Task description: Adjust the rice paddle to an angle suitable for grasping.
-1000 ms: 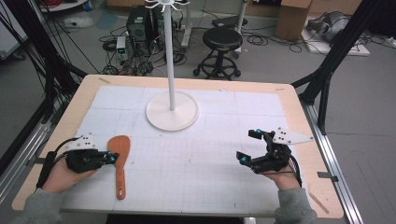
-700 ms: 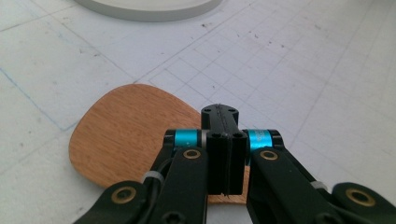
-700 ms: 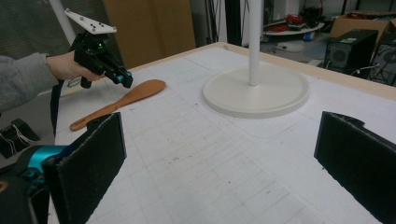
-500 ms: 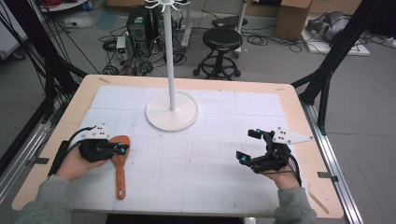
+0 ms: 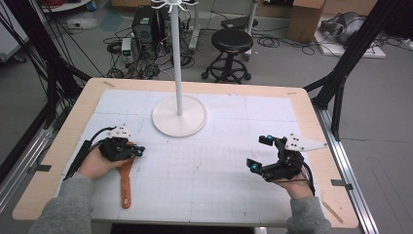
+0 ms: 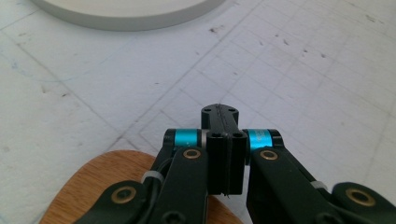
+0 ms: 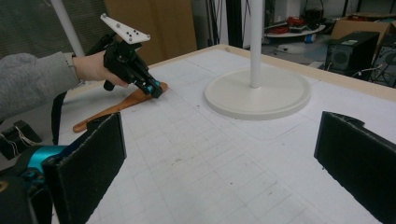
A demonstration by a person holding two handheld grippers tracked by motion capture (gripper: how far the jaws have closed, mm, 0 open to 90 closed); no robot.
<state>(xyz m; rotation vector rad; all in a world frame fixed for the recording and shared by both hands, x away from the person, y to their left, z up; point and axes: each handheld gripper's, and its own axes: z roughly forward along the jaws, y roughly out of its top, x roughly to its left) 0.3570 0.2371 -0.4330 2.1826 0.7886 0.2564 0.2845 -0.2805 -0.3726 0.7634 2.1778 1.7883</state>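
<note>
An orange wooden spatula [image 5: 125, 183] lies on the white gridded mat at the front left, its handle pointing toward the table's near edge. My left gripper [image 5: 138, 151] sits over the spatula's blade, jaws shut with nothing between them. In the left gripper view the closed jaws [image 6: 226, 140] point past the blade's edge [image 6: 100, 182] onto the mat. From the right gripper view, the left gripper [image 7: 154, 91] tips down at the spatula [image 7: 116, 108]. My right gripper [image 5: 258, 152] rests at the front right, open and empty [image 7: 224, 154].
A white stand with a round base [image 5: 179, 116] and a thin pole rises at the mat's middle back; its base edge [image 6: 126, 11] lies just ahead of the left gripper. The wooden table border [image 5: 311, 112] frames the mat. A stool and cables are beyond the table.
The left hand has slid rightward, bringing its shut gripper from beside the spatula to over its blade. The right gripper has kept still.
</note>
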